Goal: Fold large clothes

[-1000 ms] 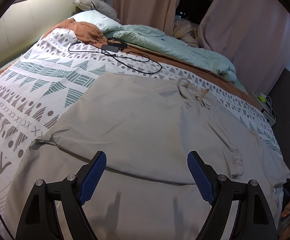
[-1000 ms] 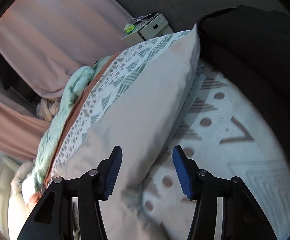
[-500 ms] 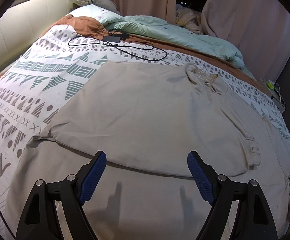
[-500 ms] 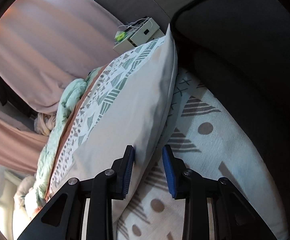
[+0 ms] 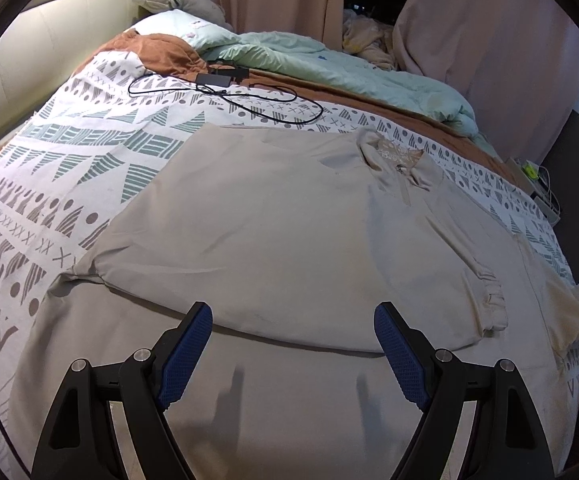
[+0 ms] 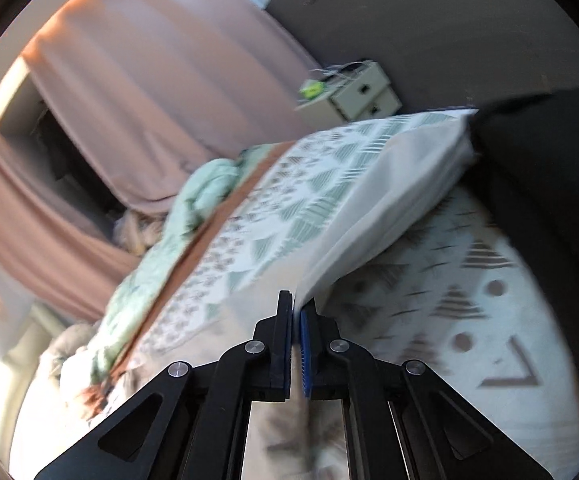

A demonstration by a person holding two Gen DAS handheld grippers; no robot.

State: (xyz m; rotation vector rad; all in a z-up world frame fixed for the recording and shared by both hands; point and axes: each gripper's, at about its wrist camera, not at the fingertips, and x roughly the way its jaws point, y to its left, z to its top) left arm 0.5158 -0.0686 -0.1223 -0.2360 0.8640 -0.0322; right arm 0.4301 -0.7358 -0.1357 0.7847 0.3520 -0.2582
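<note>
mid-fold on the shirt, spread flat on the bed, left sleeve side already laid over. right gripper just closed, pinching the shirt's right edge, lifted off the bed. left gripper spread wide above the hem, holding nothing. next, likely: carry that edge across toward the middle. bare bed to the left; cable and duvet well beyond the collar.

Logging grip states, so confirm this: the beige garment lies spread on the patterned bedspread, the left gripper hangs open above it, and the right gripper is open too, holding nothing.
Wrong on the right gripper: the right wrist view shows its jaws, which have just been closing, shut on the beige garment edge. The rest holds: the left gripper hangs open over the garment on the patterned bedspread.
</note>
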